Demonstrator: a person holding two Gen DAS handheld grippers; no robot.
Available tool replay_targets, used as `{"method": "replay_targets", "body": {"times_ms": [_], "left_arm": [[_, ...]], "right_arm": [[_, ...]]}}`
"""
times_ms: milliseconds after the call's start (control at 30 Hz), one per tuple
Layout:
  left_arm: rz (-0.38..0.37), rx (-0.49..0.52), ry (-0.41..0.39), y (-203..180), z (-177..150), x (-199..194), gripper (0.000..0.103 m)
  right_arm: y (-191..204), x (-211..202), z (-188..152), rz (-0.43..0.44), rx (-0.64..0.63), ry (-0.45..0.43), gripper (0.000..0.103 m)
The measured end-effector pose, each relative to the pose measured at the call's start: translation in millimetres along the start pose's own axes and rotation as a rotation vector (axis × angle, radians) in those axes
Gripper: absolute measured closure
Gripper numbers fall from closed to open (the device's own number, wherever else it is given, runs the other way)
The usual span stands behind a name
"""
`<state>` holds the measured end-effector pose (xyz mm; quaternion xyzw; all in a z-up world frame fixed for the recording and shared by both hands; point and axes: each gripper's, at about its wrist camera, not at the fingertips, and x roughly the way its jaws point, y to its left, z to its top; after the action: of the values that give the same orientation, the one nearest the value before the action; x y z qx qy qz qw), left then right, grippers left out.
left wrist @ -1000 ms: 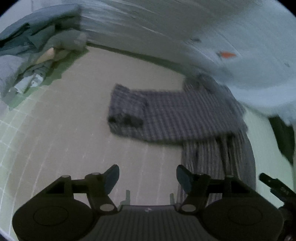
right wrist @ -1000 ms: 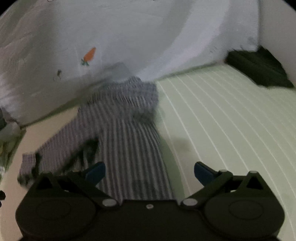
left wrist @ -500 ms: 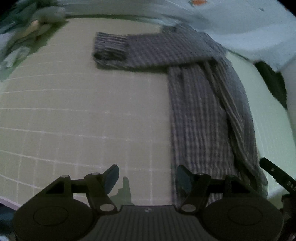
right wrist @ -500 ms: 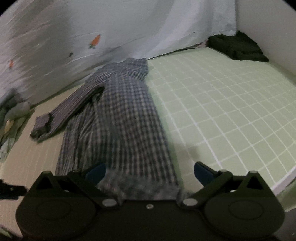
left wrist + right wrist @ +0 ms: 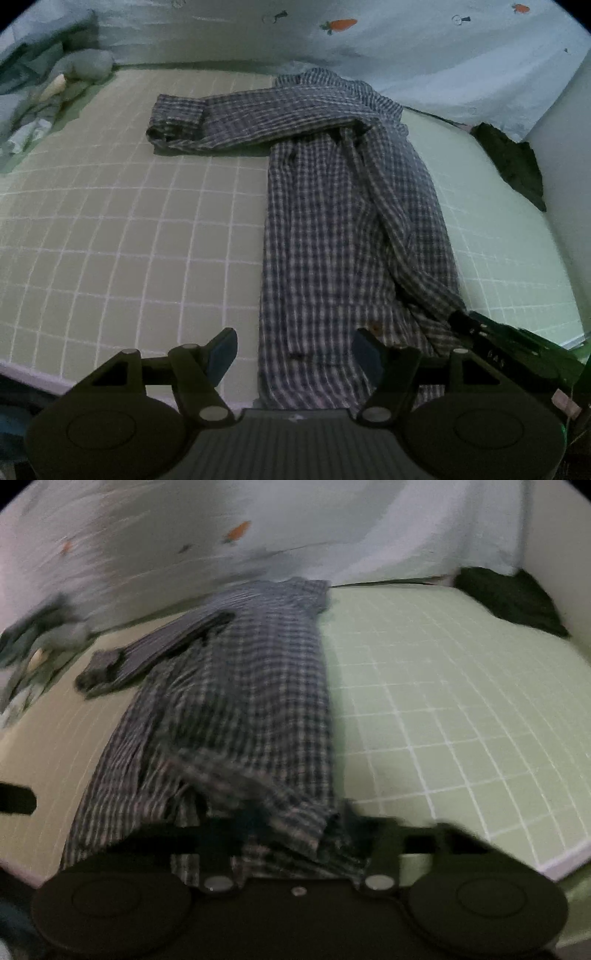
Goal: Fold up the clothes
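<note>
The left gripper [image 5: 293,354] points steeply down at the near hem of the dark blue-and-white checked long-sleeved shirt [image 5: 332,206], its blue-padded fingers [image 5: 221,350] well apart with the hem's left corner lying between them, untouched. The right gripper [image 5: 295,834] also tilts downward over the hem's right corner; its jaws are closing, with bunched checked cloth [image 5: 295,819] between them, though blur hides whether the pads press on it yet. Its dark body [image 5: 509,343] shows at the right edge of the left wrist view, just beside the shirt's right side.

The shirt lies lengthwise on the pale green mat with a white grid [image 5: 110,229], collar at the far end against the light blue sheet printed with orange carrots [image 5: 406,48]. One sleeve [image 5: 229,118] stretches out to the left at the far end; the other is folded down along the right side of the body.

The mat's near edge [image 5: 37,373] runs just by both grippers. Wide bare mat lies left of the shirt and right of it [image 5: 461,709]. A heap of grey-blue clothes [image 5: 48,81] sits in the far left corner, and a dark green crumpled garment [image 5: 509,598] in the far right one, both well apart from the shirt.
</note>
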<state>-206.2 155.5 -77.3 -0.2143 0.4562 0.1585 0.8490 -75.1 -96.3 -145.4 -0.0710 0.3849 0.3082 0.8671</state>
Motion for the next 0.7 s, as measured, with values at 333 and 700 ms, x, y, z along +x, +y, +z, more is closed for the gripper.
{"method": "replay_targets", "body": {"times_ms": [333,700], "left_arm": [[0.038,-0.077,0.036,8.8,-32.3,-3.1,0.033],[0.0,-0.149,0.051,24.9,-44.5,6.9,0.04]], "right_arm": [[19.1,-56.0,-15.1,0.199,0.157,-0.052,0.103],[10.2,-63.1,-31.3,0.341,0.41,-0.026,0.057]]}}
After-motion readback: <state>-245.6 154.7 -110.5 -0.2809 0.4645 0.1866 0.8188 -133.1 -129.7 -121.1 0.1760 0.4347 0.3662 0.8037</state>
